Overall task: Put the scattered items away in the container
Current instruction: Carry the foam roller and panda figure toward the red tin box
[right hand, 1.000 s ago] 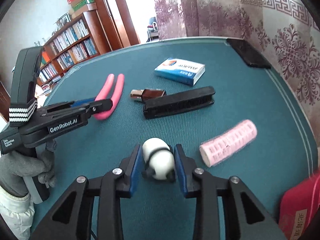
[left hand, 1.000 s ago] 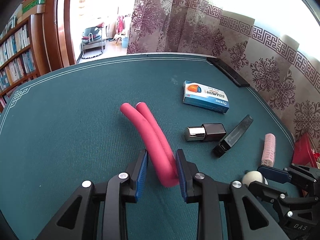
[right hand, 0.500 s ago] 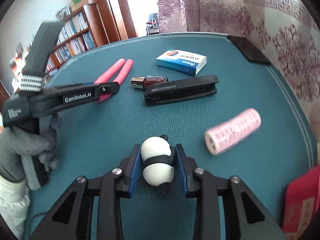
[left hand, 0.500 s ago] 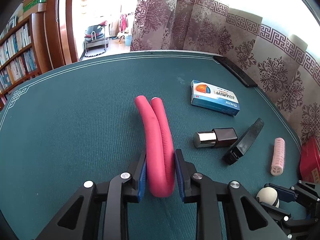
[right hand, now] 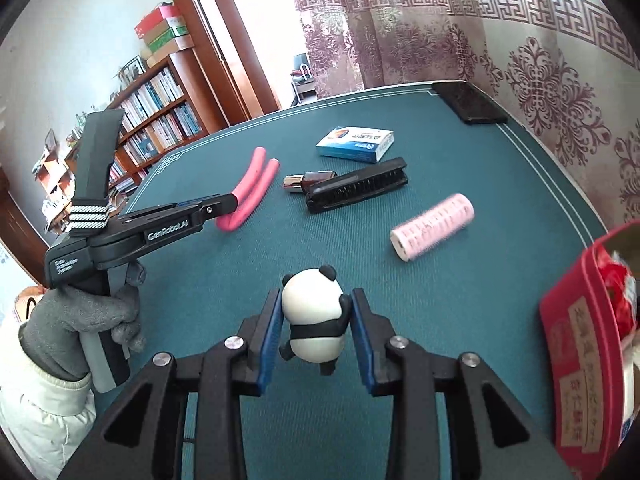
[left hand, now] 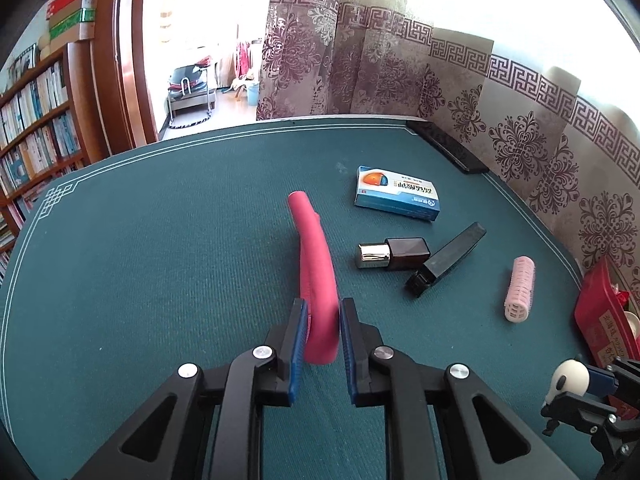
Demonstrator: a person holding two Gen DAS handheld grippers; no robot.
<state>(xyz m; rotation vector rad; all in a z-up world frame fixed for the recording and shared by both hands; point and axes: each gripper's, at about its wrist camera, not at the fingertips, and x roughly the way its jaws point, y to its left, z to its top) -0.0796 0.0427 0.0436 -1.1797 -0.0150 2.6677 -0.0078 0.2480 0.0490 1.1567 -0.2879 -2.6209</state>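
Left hand-held gripper (left hand: 323, 334): closed on the bent end of the pink foam rod (left hand: 316, 264); the rod's far ends point away over the table (left hand: 140, 240).
Right hand-held gripper (right hand: 316, 330): pads pressed on both sides of the panda (right hand: 314, 316), which hangs clear of the cloth, head up.
Container: red tin (right hand: 580, 344), open top, at the right edge of the table, just beside the right gripper; something red and white already lies inside.
Loose items: blue box (left hand: 398, 193), dark bottle (left hand: 392, 254), black brush (right hand: 358, 190), pink roller (right hand: 432, 227); all lie between the rod and the tin.
Other: black slab (right hand: 468, 103) at the far corner, well apart from the rest.
Step in hand (judged): carry both held pieces to the tin.
Method, panda: carry it over the tin's mouth, lower it inside the rim, then open; the round body may roll if dropped from high.
Method, rod: lift before swinging right, so the long ends pass above the bottle and brush; feed it into the tin end first.
Order: panda first, as it is nearer; this keeps the two grippers from meeting at the mouth.
Risk: foam may spring from the tin.
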